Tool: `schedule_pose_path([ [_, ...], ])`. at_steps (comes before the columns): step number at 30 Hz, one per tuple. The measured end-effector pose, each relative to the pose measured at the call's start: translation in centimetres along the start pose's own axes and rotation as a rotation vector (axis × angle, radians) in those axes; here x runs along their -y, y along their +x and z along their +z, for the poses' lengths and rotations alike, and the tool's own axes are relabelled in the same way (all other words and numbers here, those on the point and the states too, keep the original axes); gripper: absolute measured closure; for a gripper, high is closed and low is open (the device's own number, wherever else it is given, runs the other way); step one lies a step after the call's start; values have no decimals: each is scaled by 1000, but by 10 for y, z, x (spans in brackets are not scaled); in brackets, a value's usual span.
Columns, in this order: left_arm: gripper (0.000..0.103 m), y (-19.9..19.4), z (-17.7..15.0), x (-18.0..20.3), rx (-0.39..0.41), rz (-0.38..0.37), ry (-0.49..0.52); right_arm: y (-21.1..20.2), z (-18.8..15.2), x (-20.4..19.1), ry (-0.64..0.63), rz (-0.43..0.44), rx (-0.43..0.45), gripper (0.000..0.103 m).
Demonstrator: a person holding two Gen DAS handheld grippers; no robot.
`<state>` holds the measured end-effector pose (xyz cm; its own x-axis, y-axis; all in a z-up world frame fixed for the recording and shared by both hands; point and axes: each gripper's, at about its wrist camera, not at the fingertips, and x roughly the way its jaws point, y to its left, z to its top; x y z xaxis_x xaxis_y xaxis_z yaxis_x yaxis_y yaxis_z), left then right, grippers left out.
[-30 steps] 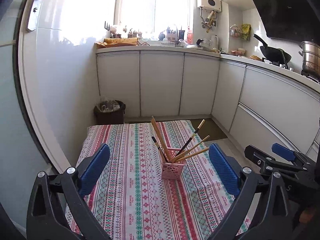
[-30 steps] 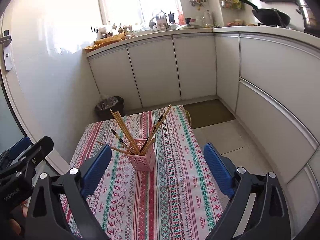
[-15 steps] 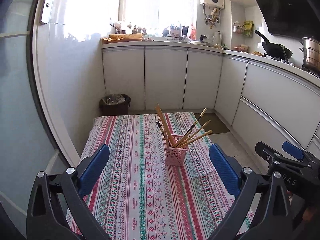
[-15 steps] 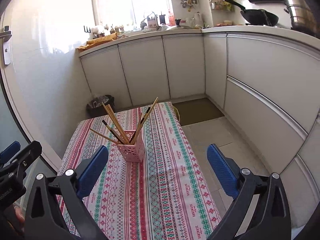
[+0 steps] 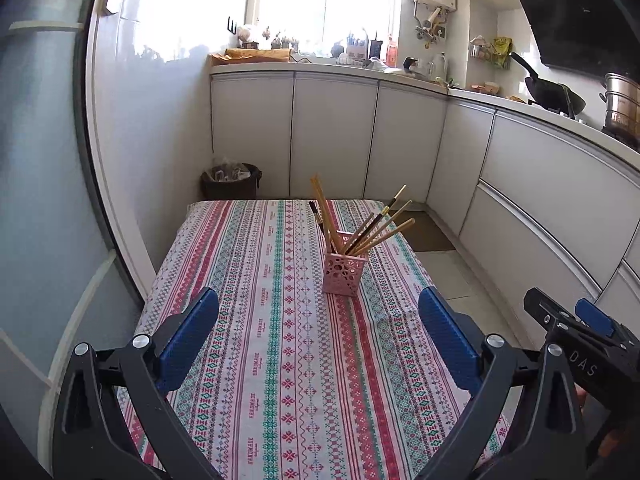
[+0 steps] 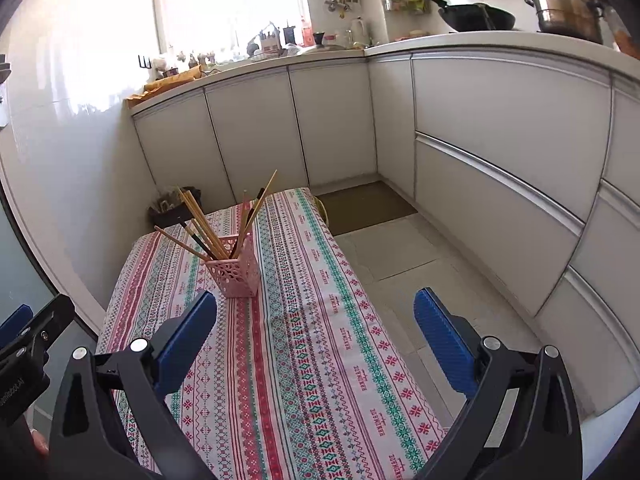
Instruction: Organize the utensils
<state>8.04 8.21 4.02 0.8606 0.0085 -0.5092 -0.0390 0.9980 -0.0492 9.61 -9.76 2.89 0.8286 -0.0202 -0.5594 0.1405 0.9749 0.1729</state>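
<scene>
Left gripper [image 5: 318,334] and right gripper [image 6: 316,332] both wide apart, empty, above surface [image 5: 248,320]; chopsticks [image 5: 360,228] stand in pink holder [image 5: 344,274]

Tablecloth [image 5: 280,320]: white ground w/ lengthwise bands of red, green and pink cross-stitch-style motifs, showing the same in both views. Utensil holder [image 5: 344,272]: pale pink plastic, perforated w/ round cut-outs. Chopsticks [image 5: 376,228]: mostly tan/light wood, a few showing dark brown or black ends. Left gripper [image 5: 318,332]: black frame, blue textured pads [image 5: 192,328], silver bolts. Right gripper [image 6: 316,330]: black frame, blue pads [image 6: 440,332], silver bolts. Cabinets [image 5: 332,136]: pale grey-white fronts w/ silver trim. Bin [image 5: 230,184]: dark brown. Wok [image 6: 476,16]: black. Pot [image 6: 568,0]: metallic silver, appearing brownish lower down. Floor tiles [image 6: 400,264]: pale grey-beige; mat [image 6: 366,206]: olive brown.
</scene>
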Motion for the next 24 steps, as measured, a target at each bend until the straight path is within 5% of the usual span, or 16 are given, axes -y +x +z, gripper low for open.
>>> schedule_pose_path([
  [12, 7, -5, -26, 13, -24, 46, -3, -14, -26, 18, 90, -21, -29, 7],
  [24, 7, -31, -21, 8, 57, -39, -98, -21, -36, 21, 105, -21, -42, 7],
])
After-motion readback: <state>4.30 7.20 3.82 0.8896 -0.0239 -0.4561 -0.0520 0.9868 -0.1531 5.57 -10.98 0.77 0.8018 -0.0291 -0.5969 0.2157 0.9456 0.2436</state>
